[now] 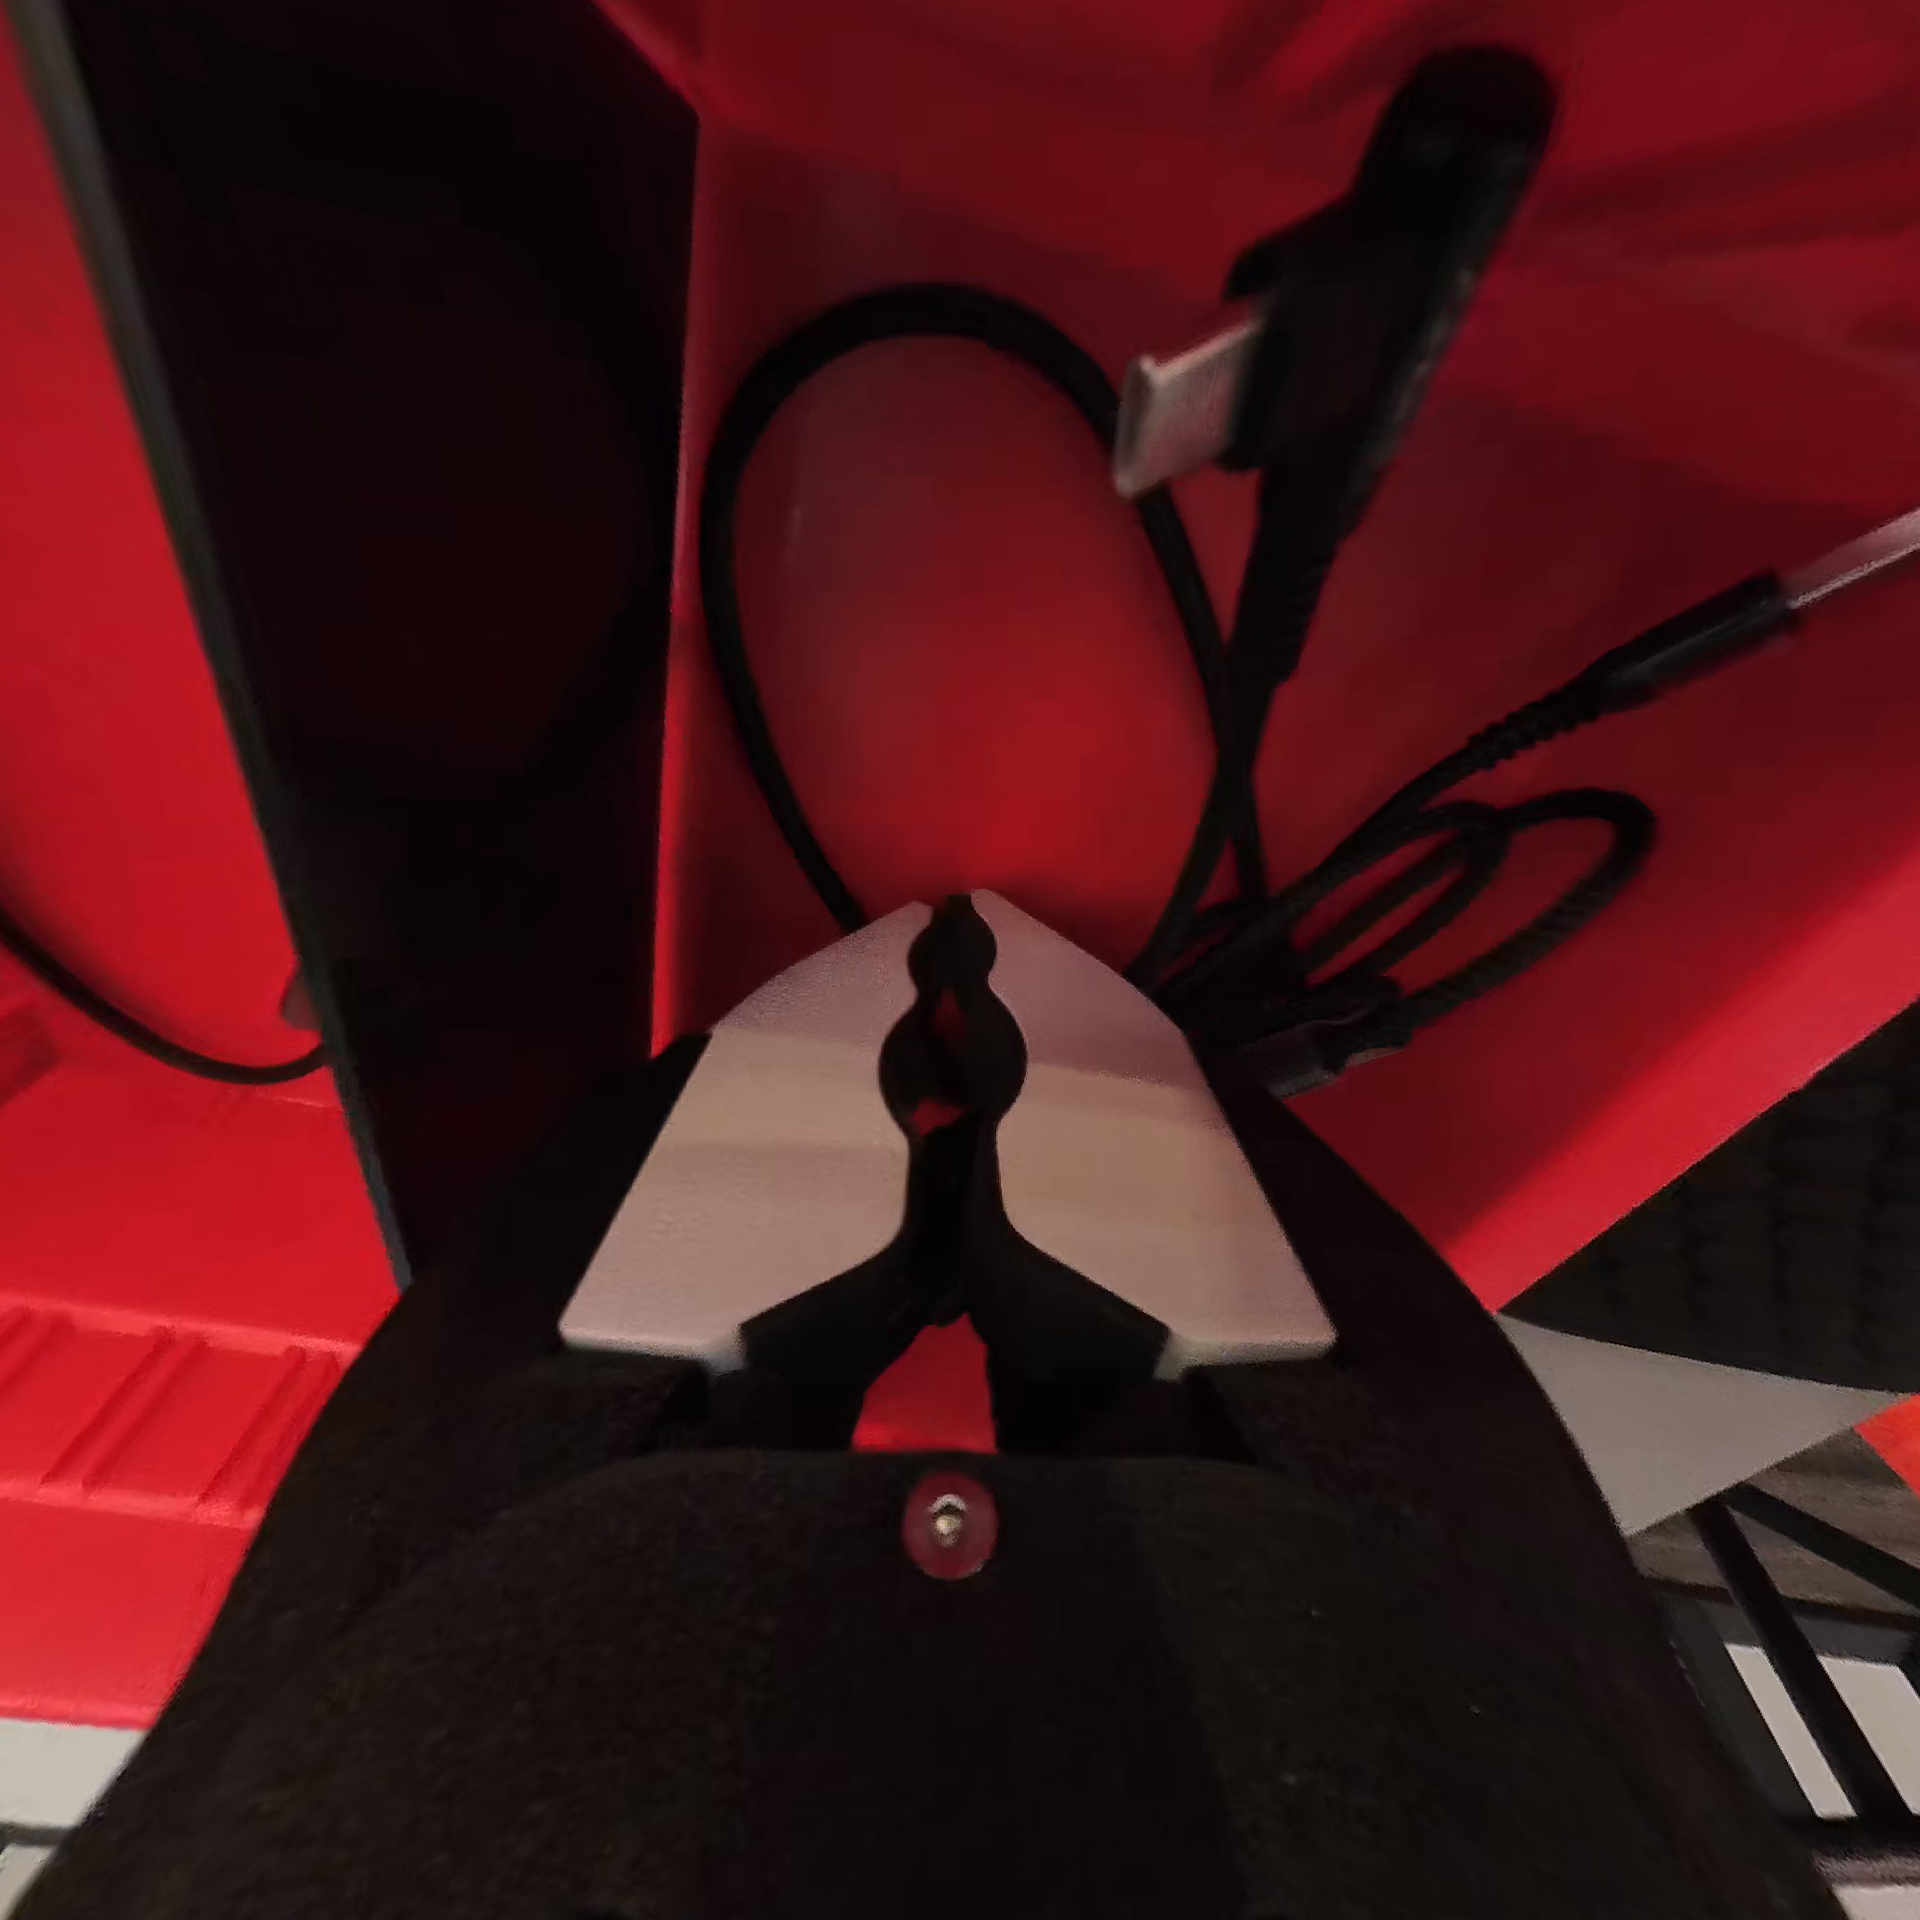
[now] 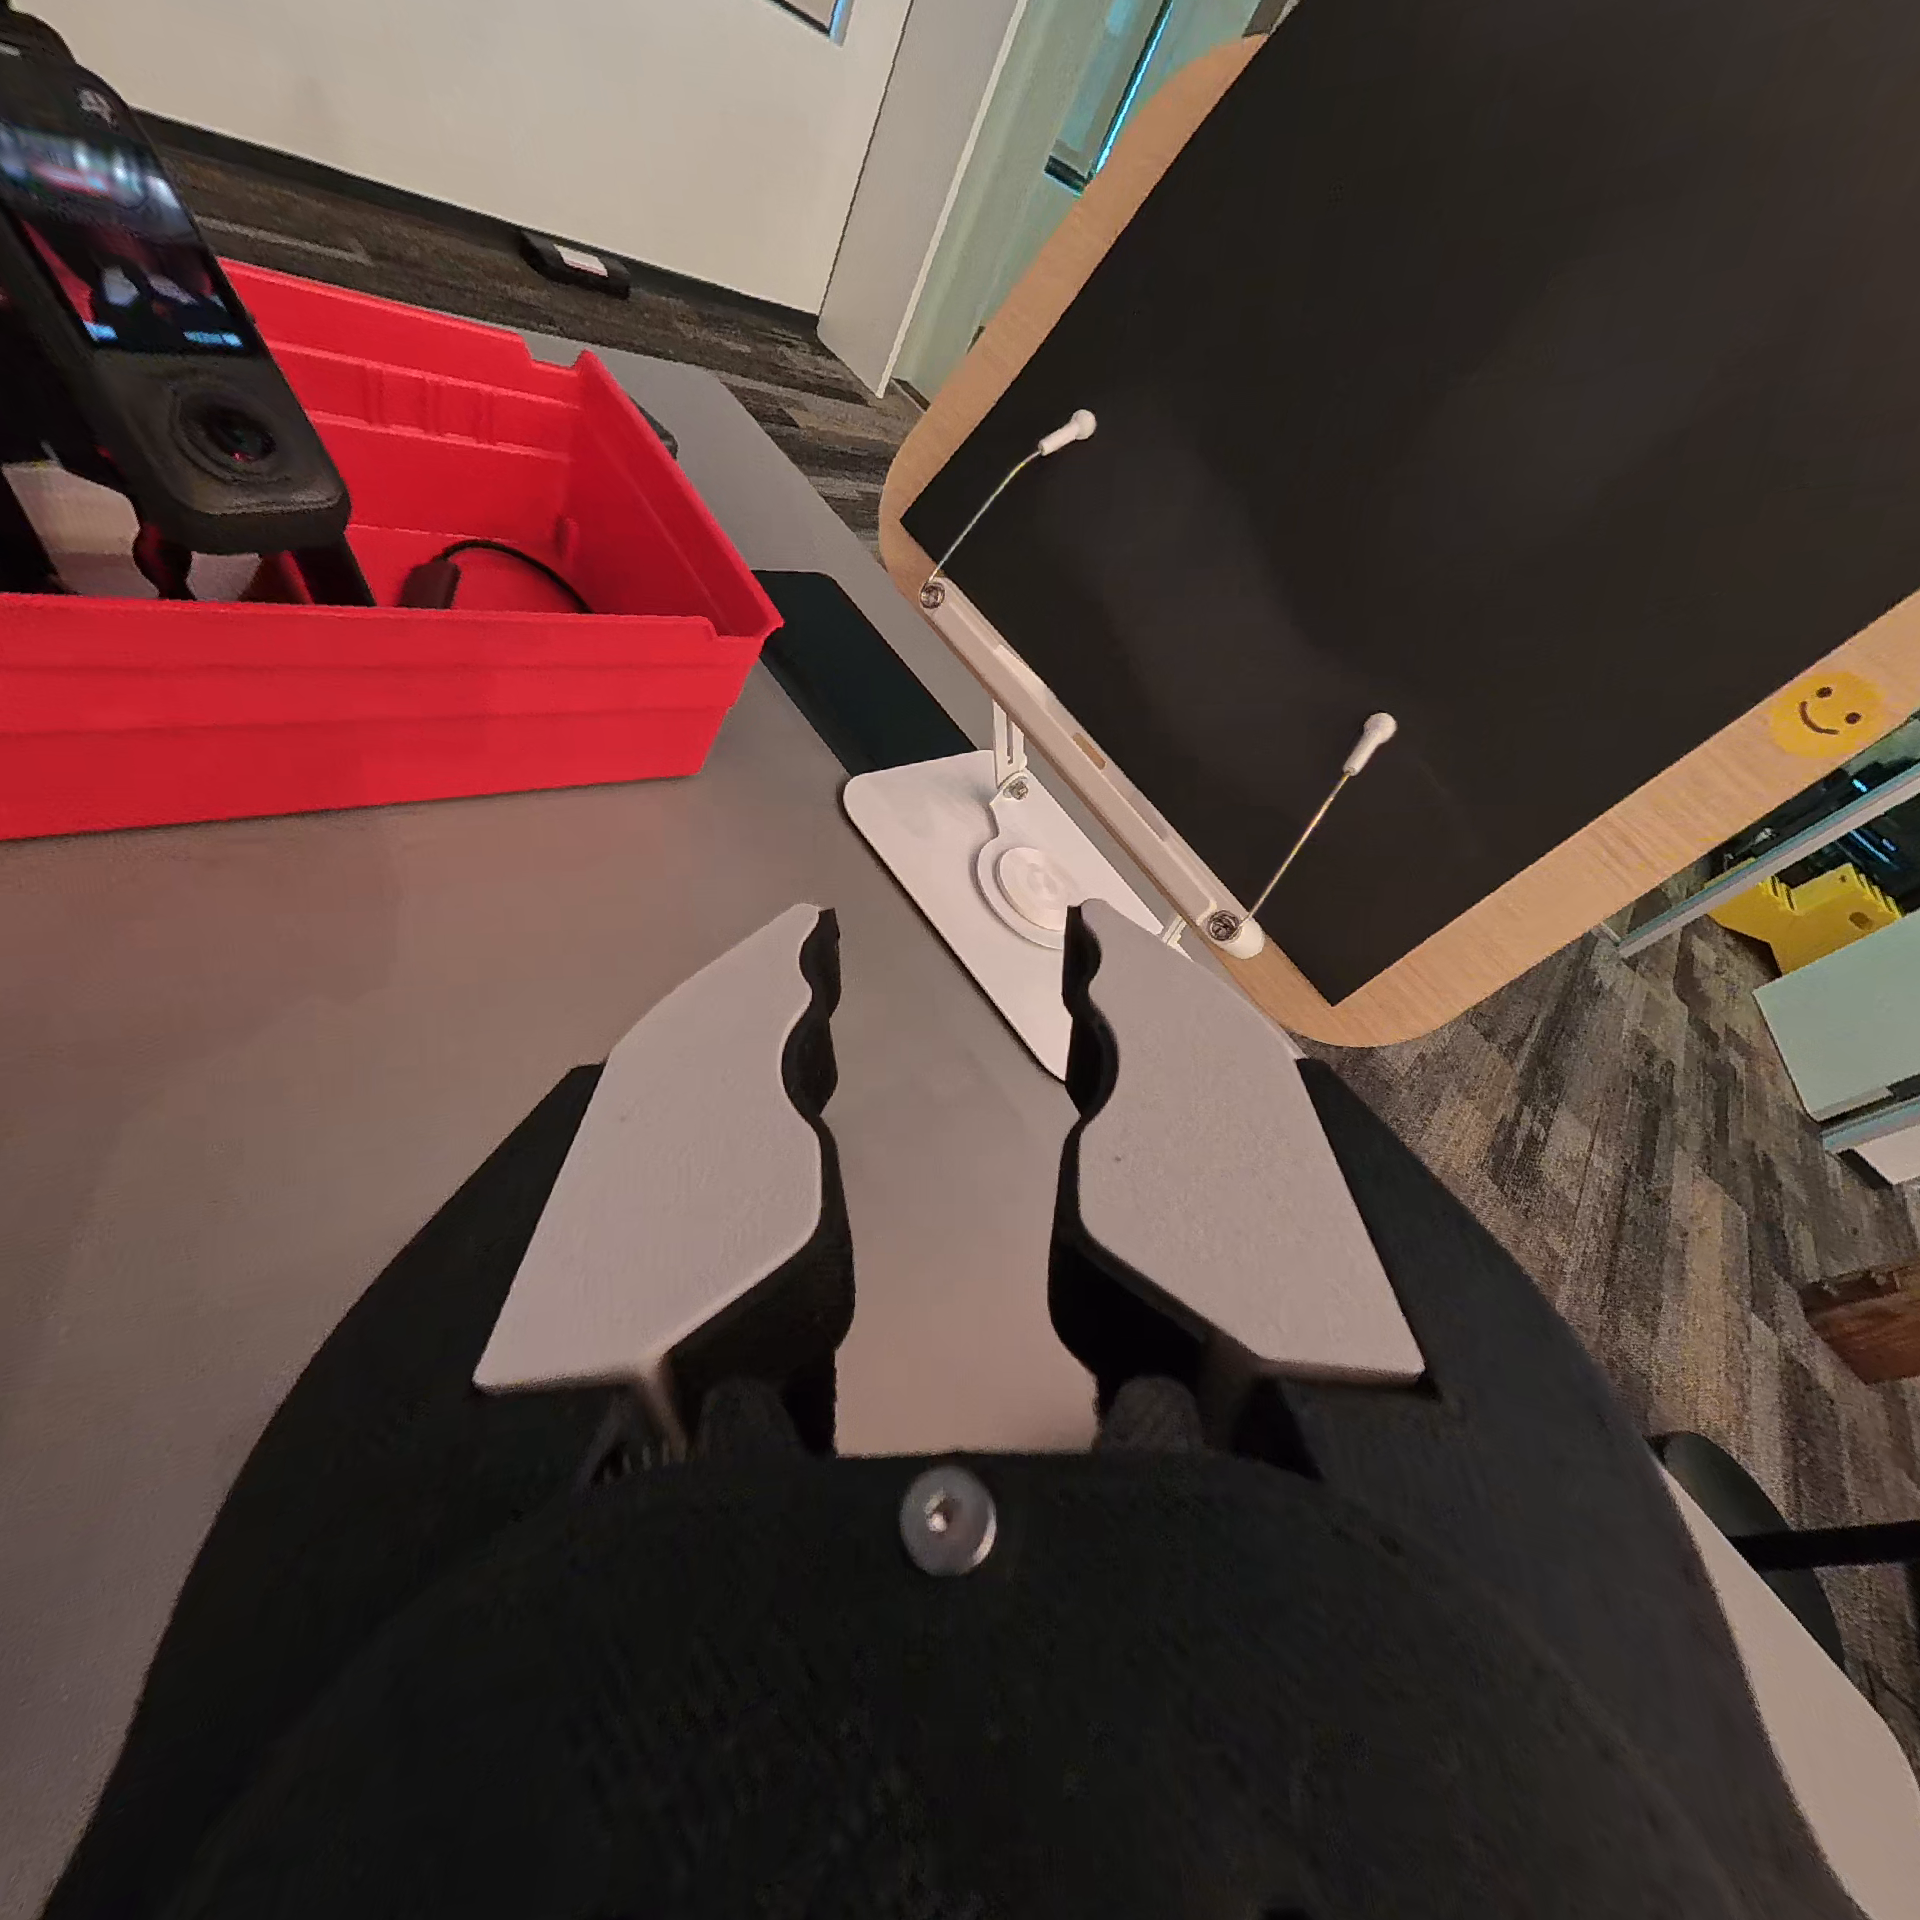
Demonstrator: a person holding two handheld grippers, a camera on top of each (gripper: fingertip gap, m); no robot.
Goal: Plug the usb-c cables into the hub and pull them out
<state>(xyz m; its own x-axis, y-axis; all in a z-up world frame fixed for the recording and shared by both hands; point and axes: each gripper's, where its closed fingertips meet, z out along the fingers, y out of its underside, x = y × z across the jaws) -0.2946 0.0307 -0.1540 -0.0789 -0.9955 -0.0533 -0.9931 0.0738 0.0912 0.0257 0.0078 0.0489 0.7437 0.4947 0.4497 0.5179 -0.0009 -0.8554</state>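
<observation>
In the left wrist view my left gripper (image 1: 957,906) is low inside the red bin (image 1: 1039,675), its fingers closed together. A black braided cable (image 1: 748,540) loops ahead of it and runs down behind the left fingertip (image 1: 883,966). I cannot tell whether it is gripped. A black plug with a silver tip (image 1: 1184,416) lies at the upper right. A second plug (image 1: 1704,623) and a tied cable bundle (image 1: 1403,914) lie to the right. My right gripper (image 2: 951,925) is open and empty above the grey table (image 2: 312,987). The left gripper's camera (image 2: 208,436) shows over the bin (image 2: 364,707).
A tall dark slab (image 1: 416,520) stands in the bin left of my left gripper, with a thin black cable (image 1: 156,1039) beside it. A dark tablet (image 2: 1455,468) on a white stand (image 2: 935,831) stands at the table's right edge. Carpet floor (image 2: 1610,1143) lies beyond. The grippers' ends are close to 40 cm from one another.
</observation>
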